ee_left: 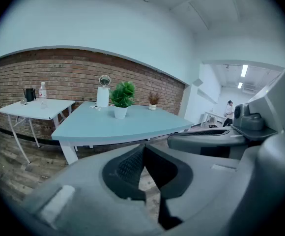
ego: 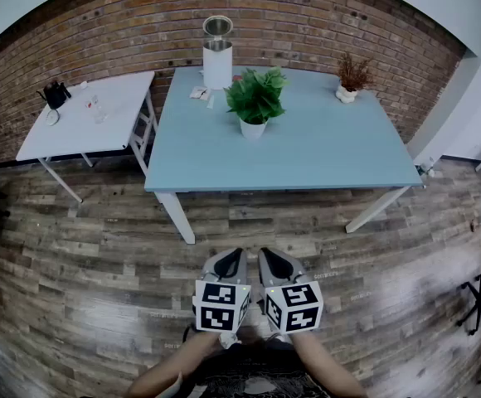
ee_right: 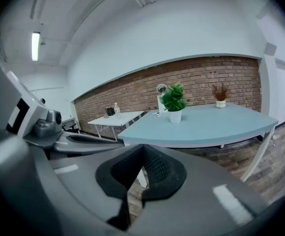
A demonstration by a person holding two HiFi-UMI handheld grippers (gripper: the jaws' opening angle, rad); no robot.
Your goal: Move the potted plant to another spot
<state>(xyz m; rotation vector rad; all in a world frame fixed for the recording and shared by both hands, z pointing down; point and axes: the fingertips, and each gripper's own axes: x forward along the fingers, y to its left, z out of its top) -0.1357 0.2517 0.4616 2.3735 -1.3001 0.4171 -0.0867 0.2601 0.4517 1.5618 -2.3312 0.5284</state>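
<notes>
The potted plant has green leaves and a white pot. Its desk is pale blue, the wall red-brown brick, the floor grey-brown planks.

The left tongs point toward the blue tabletop, tips together, nothing between them. On it the potted plant stands upright, with a white canister just behind, before the brick wall.
</notes>
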